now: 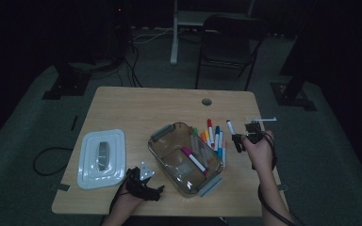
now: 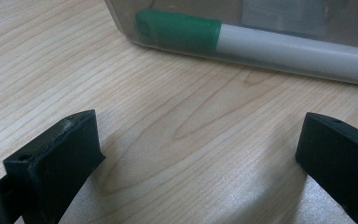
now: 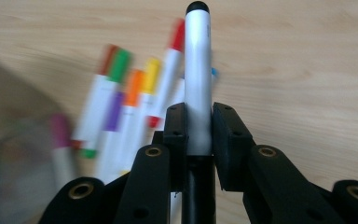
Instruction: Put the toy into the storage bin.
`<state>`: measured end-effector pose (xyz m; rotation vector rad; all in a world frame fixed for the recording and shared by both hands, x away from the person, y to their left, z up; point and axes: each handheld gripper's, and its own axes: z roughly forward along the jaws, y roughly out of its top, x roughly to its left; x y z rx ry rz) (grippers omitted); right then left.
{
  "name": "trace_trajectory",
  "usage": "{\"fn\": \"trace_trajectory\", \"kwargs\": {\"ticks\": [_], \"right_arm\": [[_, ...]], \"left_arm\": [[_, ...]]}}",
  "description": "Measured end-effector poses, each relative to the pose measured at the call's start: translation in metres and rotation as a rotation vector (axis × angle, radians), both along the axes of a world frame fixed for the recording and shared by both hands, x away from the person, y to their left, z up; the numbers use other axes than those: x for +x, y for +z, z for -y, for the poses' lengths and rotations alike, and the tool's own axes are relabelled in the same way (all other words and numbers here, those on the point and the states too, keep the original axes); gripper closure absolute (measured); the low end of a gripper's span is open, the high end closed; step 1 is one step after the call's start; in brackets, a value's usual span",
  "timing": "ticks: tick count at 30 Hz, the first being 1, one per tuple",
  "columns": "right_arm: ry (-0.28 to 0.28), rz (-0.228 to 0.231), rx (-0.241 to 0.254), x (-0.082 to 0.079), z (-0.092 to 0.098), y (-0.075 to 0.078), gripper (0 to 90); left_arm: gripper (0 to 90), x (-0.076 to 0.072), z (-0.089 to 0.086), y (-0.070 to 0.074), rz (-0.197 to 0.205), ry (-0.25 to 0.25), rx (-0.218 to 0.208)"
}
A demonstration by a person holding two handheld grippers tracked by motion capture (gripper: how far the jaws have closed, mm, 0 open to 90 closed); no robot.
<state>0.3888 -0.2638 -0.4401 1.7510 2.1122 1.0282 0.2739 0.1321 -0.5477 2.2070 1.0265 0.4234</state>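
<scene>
Now you're carrying a marker to the box.
Your right tongs (image 3: pixel 199 135) clamp the white black-tipped marker (image 3: pixel 198 70) above the tabletop (image 1: pixel 136 103); swing it, probably, over the clear plastic box (image 1: pixel 169 141). Left tongs (image 2: pixel 191 154) rest open beside it.

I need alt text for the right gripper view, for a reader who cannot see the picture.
The right claw is shut on a white marker with a black end, which points away from the camera above a wooden table. To the left, blurred, lies a row of colored markers with red, green, orange, yellow and purple caps.
</scene>
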Motion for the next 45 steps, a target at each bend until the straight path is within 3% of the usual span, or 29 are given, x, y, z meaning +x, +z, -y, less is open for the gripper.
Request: {"fn": "trace_trajectory", "kwargs": {"ticks": [11,16,20,27,35,45], "right_arm": [[0.209,0.116,0.03,-0.033,-0.049,0.056,76.3],[0.294,0.147,0.042,-0.046,-0.072,0.072,76.3],[0.356,0.146,0.047,-0.05,-0.09,0.076,76.2],[0.449,0.104,0.039,-0.052,-0.123,0.071,76.2],[0.53,0.001,0.022,-0.046,-0.154,0.049,76.2],[0.586,-0.137,-0.017,-0.033,-0.188,0.016,76.2]], "left_arm": [[0.5,0.0,0.0,0.0,0.0,0.0,-0.001],[0.5,0.0,0.0,0.0,-0.001,0.0,-0.001],[0.5,0.0,0.0,0.0,-0.001,0.0,-0.001],[0.5,0.0,0.0,0.0,-0.001,-0.001,0.001],[0.5,0.0,0.0,0.0,0.0,0.0,-0.001],[0.5,0.0,0.0,0.0,-0.002,-0.001,0.0]]}}
